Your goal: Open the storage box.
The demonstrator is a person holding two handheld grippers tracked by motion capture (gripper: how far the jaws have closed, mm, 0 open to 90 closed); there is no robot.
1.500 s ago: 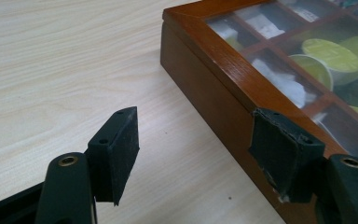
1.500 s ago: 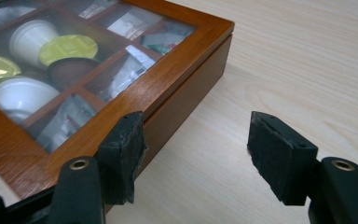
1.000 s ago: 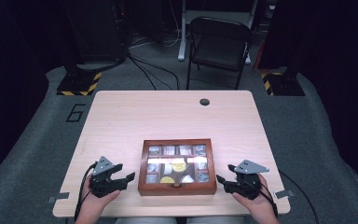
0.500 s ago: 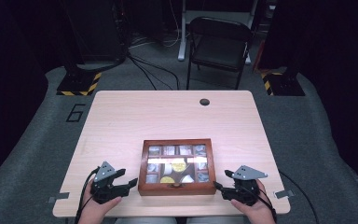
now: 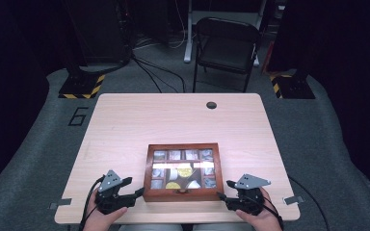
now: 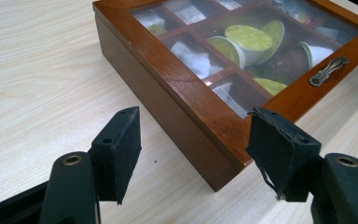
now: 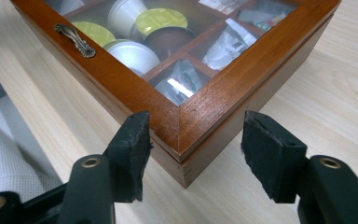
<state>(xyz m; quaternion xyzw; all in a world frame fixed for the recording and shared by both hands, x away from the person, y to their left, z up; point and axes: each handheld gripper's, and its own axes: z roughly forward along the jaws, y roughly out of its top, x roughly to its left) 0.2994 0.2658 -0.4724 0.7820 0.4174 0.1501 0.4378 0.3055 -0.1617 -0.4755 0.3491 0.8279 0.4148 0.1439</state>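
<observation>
A brown wooden box [image 5: 183,193] with a glass lid lies shut near the table's front edge, holding yellow-topped capsules and sachets in compartments. A small metal handle [image 6: 327,71] [image 7: 74,40] sits on the lid's front rail. My left gripper [image 5: 134,187] [image 6: 200,144] is open at the box's [image 6: 177,88] front left corner, which lies between its pads [image 6: 121,144]. My right gripper [image 5: 224,189] [image 7: 196,140] straddles the box's [image 7: 214,107] front right corner. Its jaws have just been closing, its left pad [image 7: 135,144] close against the front face and the right pad off the side.
The light wooden table [image 5: 173,125] has a round cable hole [image 5: 211,105] at its far side. A black folding chair [image 5: 226,45] stands beyond it on grey carpet. Hazard-striped bases [image 5: 79,89] flank the far corners. The person's white-clad lap [image 7: 9,158] lies below the near edge.
Both hands have drawn slightly toward the near table edge and settled at the box's front corners. The box has not moved.
</observation>
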